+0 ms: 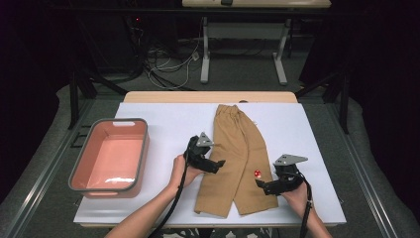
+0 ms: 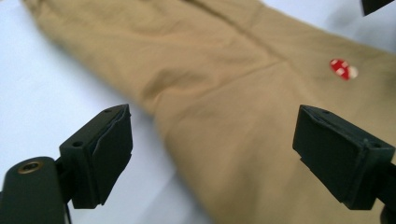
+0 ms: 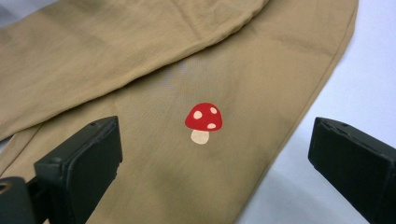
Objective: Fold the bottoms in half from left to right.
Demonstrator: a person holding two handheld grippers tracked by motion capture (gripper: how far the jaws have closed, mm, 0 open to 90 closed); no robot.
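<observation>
A pair of tan trousers [image 1: 236, 148] lies flat on the white table cover [image 1: 168, 124], waistband at the far end and legs toward the person. A small red mushroom patch [image 1: 257, 173] marks the right leg. My left gripper [image 1: 219, 163] hovers at the left leg's outer edge, jaws wide apart; in the left gripper view [image 2: 212, 154] the trousers [image 2: 224, 93] lie beyond the pads with nothing between them. My right gripper [image 1: 260, 184] sits over the right leg near the patch [image 3: 203, 122], also open [image 3: 215, 168] with only fabric [image 3: 140, 56] beneath.
A pink tray with a grey rim [image 1: 143, 148] stands on the left part of the table, nothing in it. Bare white cover runs around the trousers on both sides. Beyond the table are cables and another table's legs on the floor.
</observation>
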